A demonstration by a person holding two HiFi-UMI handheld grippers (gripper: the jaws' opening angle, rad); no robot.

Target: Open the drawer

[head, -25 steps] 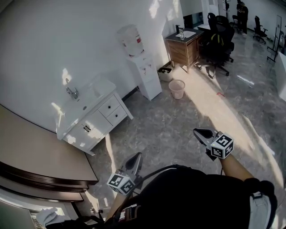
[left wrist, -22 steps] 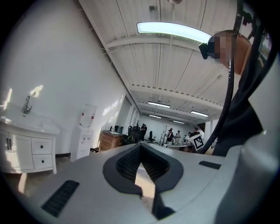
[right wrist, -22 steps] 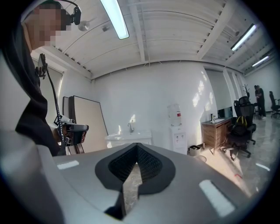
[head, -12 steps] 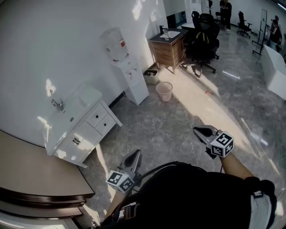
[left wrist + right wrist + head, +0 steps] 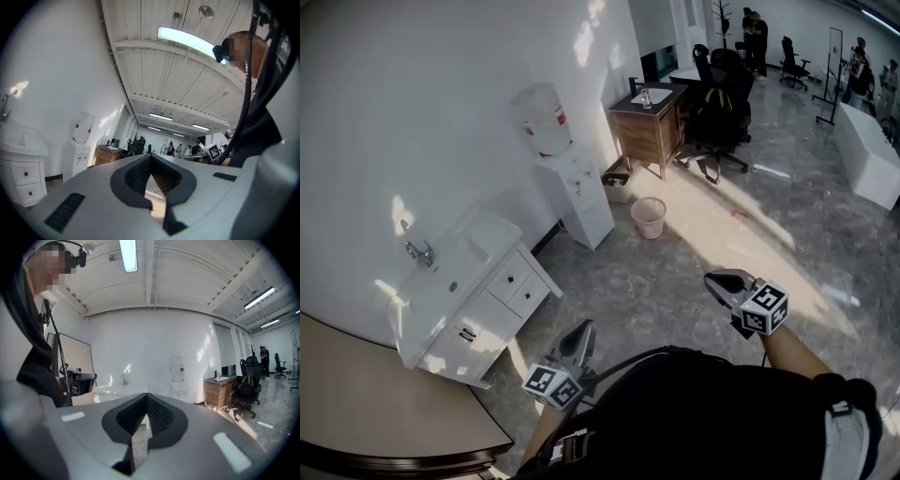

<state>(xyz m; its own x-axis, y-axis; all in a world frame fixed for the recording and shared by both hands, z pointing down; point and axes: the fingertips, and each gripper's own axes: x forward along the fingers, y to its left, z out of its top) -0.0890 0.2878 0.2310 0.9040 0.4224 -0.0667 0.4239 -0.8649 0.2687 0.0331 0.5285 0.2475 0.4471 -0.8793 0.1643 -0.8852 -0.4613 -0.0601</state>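
Against the white wall (image 5: 412,103) at the left of the head view: one white sink cabinet (image 5: 487,317) on the grey stone floor (image 5: 675,253), with one tap (image 5: 419,251) on top. Drawers counted: two, stacked at the cabinet's right end, the upper drawer (image 5: 512,279) directly over the lower drawer (image 5: 532,297), each with one dark knob. Both fronts sit flush with the cabinet, closed. They face out from the wall over the open floor, towards the lower right of the head view; each front's long axis runs level along the cabinet face. The left gripper view shows the same pair at its left edge. Claws counted: two, both low in the head view and well apart from the cabinet. The left claw (image 5: 584,327) is clenched, pads meeting at the tip, nothing between them. The right claw (image 5: 712,277) is likewise clenched and holds nothing. Further along the wall: one water dispenser (image 5: 574,187) carrying one bottle, one bin (image 5: 649,217), one wooden cabinet (image 5: 645,127), and one black office chair (image 5: 717,108) just beside it.
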